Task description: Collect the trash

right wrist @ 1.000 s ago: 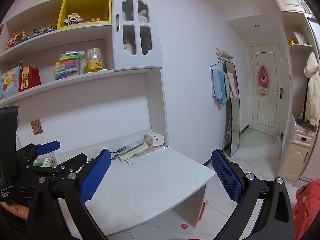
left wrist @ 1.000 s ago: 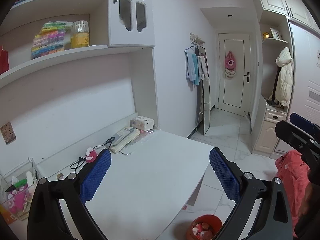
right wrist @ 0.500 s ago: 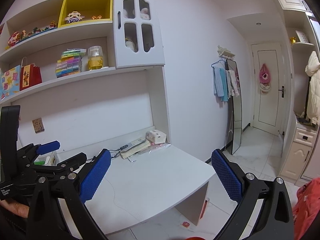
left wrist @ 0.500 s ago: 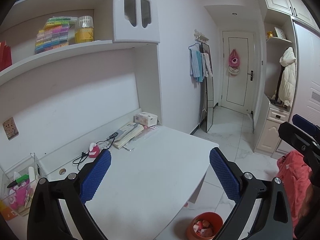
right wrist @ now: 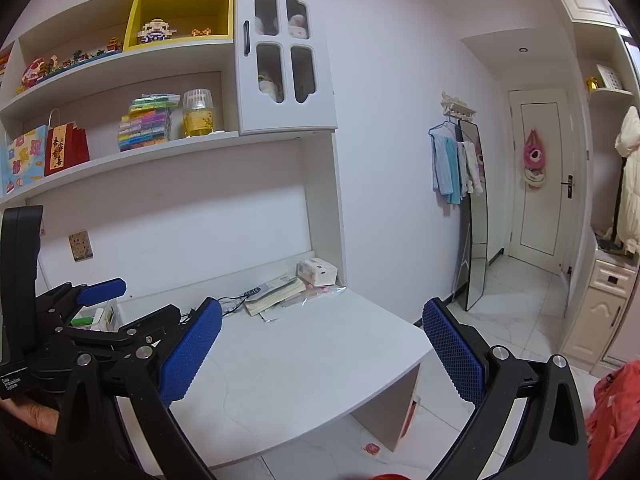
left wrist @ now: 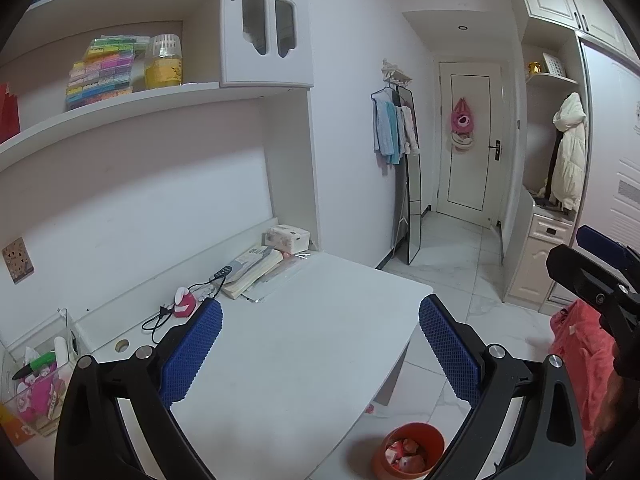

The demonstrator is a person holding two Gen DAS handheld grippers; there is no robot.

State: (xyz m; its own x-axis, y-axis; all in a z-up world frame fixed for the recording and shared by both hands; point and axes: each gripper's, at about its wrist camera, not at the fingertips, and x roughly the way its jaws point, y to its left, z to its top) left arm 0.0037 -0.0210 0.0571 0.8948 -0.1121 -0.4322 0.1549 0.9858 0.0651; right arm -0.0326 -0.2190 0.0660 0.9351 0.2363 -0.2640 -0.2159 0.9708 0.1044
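My left gripper (left wrist: 320,344) is open and empty, held above the white desk (left wrist: 288,344). An orange trash bin (left wrist: 408,450) with pink and white wrappers in it stands on the floor below the desk's front edge, under the left gripper. My right gripper (right wrist: 322,350) is open and empty, held above the desk (right wrist: 304,360) to the right of the left gripper (right wrist: 100,308). A small pink scrap (right wrist: 371,447) lies on the floor by the desk leg; it also shows in the left wrist view (left wrist: 370,409).
At the desk's back stand a tissue box (left wrist: 288,237), books (left wrist: 252,270), a cable with plug (left wrist: 164,314) and a clear box of items (left wrist: 34,380). Shelves hang above. A mirror (left wrist: 412,200) leans on the wall. Red cloth (left wrist: 580,360) lies at right.
Both grippers have risen and tilted slightly, so the desk and bin sit a little lower in view. Both stay open and empty.
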